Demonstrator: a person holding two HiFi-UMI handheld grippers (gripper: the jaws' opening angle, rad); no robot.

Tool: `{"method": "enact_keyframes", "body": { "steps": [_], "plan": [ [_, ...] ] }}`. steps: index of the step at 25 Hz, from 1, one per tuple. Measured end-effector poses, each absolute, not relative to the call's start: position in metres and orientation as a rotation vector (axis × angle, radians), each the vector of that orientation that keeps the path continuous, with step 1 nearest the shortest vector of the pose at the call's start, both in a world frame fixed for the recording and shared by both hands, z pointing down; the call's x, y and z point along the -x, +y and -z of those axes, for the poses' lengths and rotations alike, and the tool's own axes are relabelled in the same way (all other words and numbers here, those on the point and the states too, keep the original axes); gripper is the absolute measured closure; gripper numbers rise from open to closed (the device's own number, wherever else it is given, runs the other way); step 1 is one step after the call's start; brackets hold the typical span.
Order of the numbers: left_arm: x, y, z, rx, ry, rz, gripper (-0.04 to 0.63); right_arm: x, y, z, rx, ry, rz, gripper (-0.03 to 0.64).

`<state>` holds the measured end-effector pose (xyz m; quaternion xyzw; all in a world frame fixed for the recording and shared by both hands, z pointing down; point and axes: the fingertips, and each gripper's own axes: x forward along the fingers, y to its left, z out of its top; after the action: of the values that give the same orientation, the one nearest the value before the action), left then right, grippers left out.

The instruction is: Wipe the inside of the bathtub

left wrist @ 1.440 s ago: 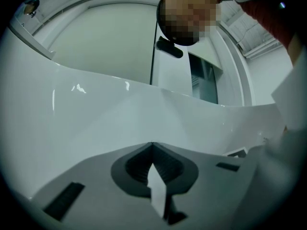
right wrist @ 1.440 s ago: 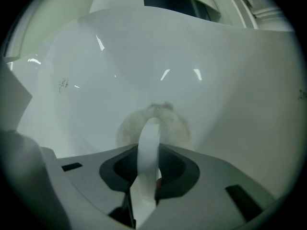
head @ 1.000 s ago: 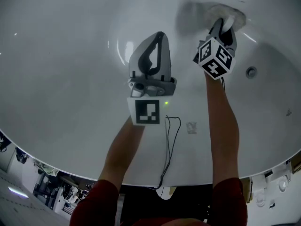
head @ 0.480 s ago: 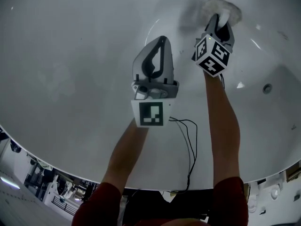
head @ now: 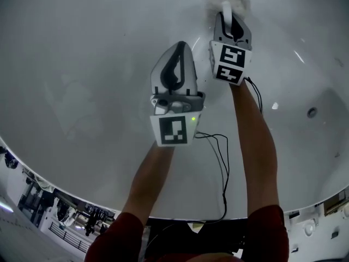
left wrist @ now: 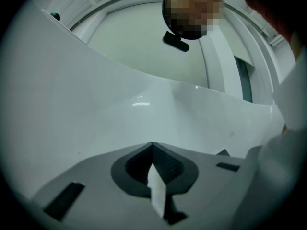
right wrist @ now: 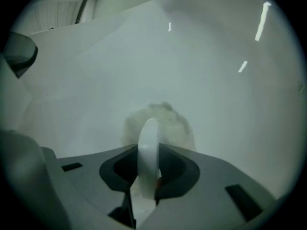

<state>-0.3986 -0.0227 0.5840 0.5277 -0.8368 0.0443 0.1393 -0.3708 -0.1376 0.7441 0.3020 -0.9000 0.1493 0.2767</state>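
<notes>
Two grippers reach into the bathtub [head: 76, 75]. The right gripper [head: 227, 10] pinches the stiff white handle [right wrist: 147, 138] of a soft, probably light wiping pad [right wrist: 165, 116] pressed against the tub's far wall; that handle is the hold point. The left gripper [head: 181, 47] has its jaws pressed together, empty.

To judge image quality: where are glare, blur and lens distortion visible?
Head view: glare marks on the bathtub wall, rim bent by the lens. Right gripper view: dark corners, glare streaks, scrubber pad soft. Left gripper view: dark corners, one faint highlight.
</notes>
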Motion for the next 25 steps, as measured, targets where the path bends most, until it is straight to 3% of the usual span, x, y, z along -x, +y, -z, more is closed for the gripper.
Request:
{"method": "enact_keyframes", "body": {
  "steps": [6, 13, 25],
  "plan": [
    [0.385, -0.025, -0.574, -1.563, -2.404, -0.131, 0.580, 0.359, -0.140, -0.745, -0.774, -2.378, -0.400, 0.523],
    [0.374, -0.037, -0.525, -1.649, -2.402, -0.127, 0.580, 0.327, -0.140, -0.672, -0.913, -2.441, -0.511, 0.523],
    [0.140, -0.122, -0.448, -1.963, -2.232, -0.122, 0.578, 0.033, -0.179, -0.532, -1.330, -2.416, -0.525, 0.523]
  ]
}}
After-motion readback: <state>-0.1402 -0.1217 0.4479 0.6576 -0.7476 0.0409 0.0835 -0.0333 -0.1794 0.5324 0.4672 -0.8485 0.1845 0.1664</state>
